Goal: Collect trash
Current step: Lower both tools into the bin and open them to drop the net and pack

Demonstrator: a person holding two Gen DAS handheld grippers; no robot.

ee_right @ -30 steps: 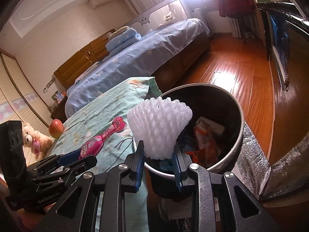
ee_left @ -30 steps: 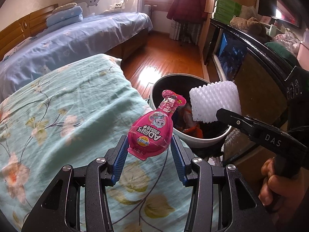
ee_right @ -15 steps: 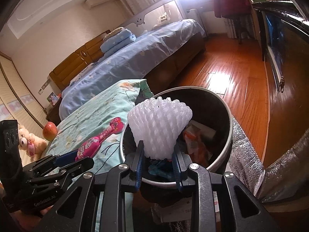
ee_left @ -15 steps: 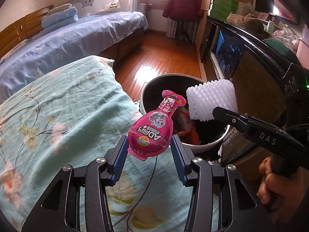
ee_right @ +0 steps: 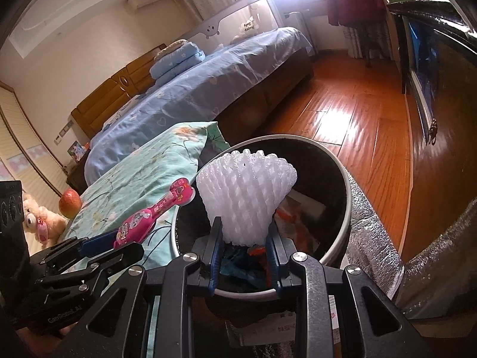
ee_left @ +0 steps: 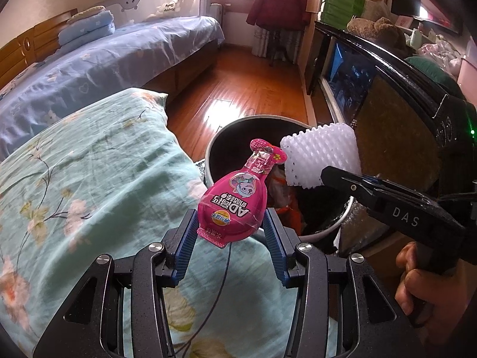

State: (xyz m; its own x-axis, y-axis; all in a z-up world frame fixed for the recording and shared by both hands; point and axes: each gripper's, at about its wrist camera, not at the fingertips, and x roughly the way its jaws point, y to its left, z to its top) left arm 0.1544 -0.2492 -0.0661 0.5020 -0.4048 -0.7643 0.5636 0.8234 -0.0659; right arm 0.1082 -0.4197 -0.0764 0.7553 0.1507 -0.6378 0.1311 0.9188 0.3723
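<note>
Nearest, the left gripper [ee_left: 229, 232] has its jaws part-way closed on a glossy pink plastic pouch [ee_left: 231, 201], pear-shaped and narrow-necked, held above the floral bedspread [ee_left: 89, 179] just short of the bin. Beside it, the right gripper [ee_right: 244, 256] has its jaws pinched nearly together on a white foam fruit net [ee_right: 246, 194], a soft, ribbed mesh fanning upward, directly over the round dark trash bin [ee_right: 347, 205] with its pale rim. Crumpled wrappers already lie inside. Both pieces apparently remain to be dropped. Farther off sits a red apple [ee_right: 70, 203].
</note>
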